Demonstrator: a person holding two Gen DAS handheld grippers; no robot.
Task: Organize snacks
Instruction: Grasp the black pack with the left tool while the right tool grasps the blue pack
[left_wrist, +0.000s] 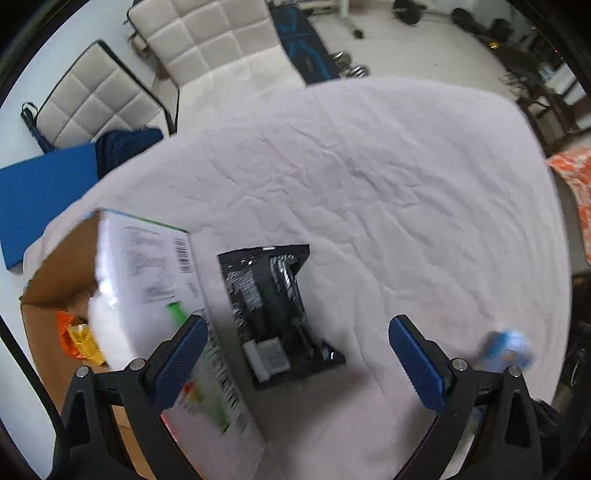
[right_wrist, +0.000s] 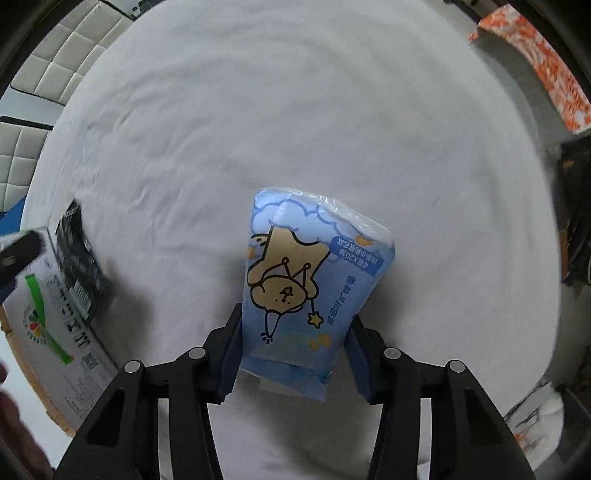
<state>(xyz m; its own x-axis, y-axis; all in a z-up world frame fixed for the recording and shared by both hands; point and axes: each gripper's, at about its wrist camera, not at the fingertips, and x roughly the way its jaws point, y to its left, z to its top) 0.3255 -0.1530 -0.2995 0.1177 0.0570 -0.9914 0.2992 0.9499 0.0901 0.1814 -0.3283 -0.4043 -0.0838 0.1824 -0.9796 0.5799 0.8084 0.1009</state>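
A black snack packet lies flat on the white-clothed table, beside an open cardboard box whose white printed flap stands up. My left gripper hangs open just above the black packet, one finger on each side, not touching it. Orange and yellow packets lie inside the box. My right gripper is shut on a light blue packet printed with a cartoon bear, pads pressing its lower sides. That blue packet shows blurred at the right of the left wrist view.
The box and black packet sit at the table's left edge. White padded chairs stand behind, with a blue board to the left. An orange patterned cloth lies off the right edge.
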